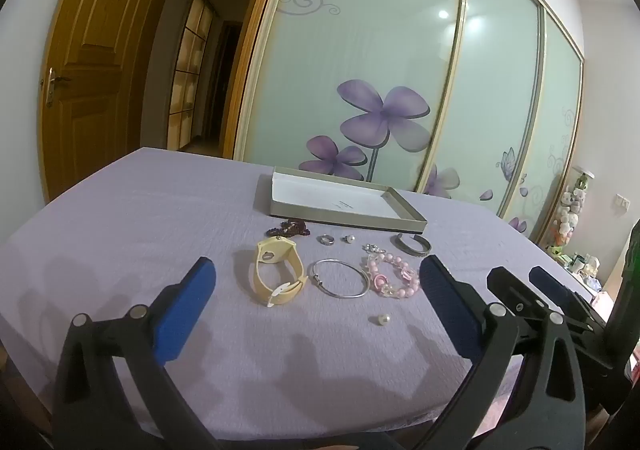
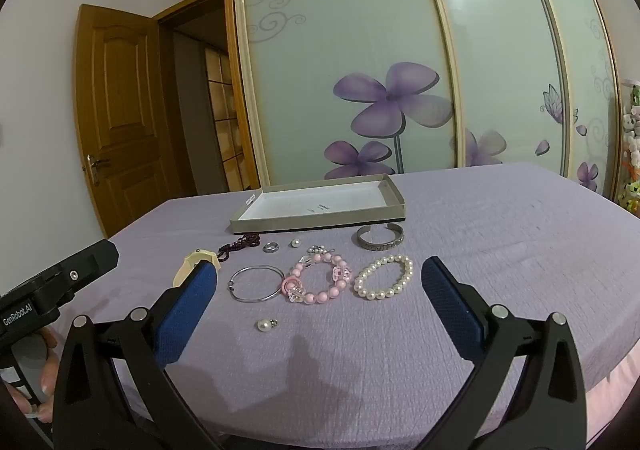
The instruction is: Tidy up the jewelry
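Observation:
Jewelry lies on a lilac cloth before a shallow grey box (image 1: 408, 217) (image 2: 396, 198) with a white inside. A cream watch (image 1: 276, 270), thin silver bangle (image 1: 341, 283) (image 2: 256, 284), pink bead bracelet (image 1: 394, 276) (image 2: 318, 279), white pearl bracelet (image 2: 385, 277), engraved cuff (image 1: 413, 245) (image 2: 379, 239), dark red beads (image 1: 294, 228) (image 2: 240, 244), a ring (image 1: 326, 240) (image 2: 269, 247) and loose pearls (image 1: 384, 320) (image 2: 267, 325) sit there. My left gripper (image 1: 316, 278) and right gripper (image 2: 320, 282) hover open near the front edge, holding nothing.
Sliding wardrobe doors (image 1: 380, 70) with purple flowers stand behind the bed-like surface. A wooden door (image 1: 92, 62) is open at left. The other gripper's body (image 2: 52, 282) and a hand (image 2: 40, 362) show at the right view's left edge. Soft toys (image 1: 568, 210) hang at the right.

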